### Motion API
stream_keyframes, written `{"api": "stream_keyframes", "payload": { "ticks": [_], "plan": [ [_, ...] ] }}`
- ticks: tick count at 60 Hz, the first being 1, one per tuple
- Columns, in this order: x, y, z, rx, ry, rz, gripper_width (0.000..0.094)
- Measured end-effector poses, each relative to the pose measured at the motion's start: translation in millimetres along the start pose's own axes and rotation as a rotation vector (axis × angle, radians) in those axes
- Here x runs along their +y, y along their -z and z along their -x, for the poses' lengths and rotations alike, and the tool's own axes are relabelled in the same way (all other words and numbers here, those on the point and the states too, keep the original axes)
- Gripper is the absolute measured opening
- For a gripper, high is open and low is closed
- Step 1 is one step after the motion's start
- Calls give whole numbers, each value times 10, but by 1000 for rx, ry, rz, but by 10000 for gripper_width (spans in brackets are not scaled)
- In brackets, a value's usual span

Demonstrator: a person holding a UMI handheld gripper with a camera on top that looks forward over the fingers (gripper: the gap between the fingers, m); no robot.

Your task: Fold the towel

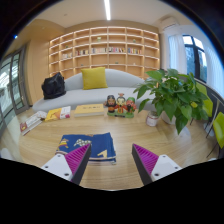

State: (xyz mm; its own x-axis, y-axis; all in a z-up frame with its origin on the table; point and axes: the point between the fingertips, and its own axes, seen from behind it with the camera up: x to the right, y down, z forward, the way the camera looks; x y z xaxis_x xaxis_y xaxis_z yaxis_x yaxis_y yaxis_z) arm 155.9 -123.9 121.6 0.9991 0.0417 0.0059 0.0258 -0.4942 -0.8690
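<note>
A blue towel (90,147) with yellow and white markings lies folded flat on the wooden table (120,135), just ahead of my left finger. My gripper (110,163) is open and empty, its purple pads (76,157) wide apart. The left finger overlaps the towel's near left corner in view; the right finger (146,160) is over bare wood to the towel's right. The towel's near edge is partly hidden behind the left finger.
A leafy potted plant (172,95) stands on the table's right side. Small figurines (120,102) and books (58,113) sit at the far edge. Beyond are a grey sofa (90,85) with a yellow cushion and a black bag, and bookshelves (105,45).
</note>
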Motion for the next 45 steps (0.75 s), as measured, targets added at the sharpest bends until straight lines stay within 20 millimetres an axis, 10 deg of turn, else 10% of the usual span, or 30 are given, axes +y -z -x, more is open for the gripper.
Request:
{"api": "stream_keyframes", "payload": {
  "ticks": [25, 45],
  "plan": [
    [119, 1318, 300, -26, 59, -39, 852],
    [157, 1777, 437, -69, 84, -62, 850]
  ]
}}
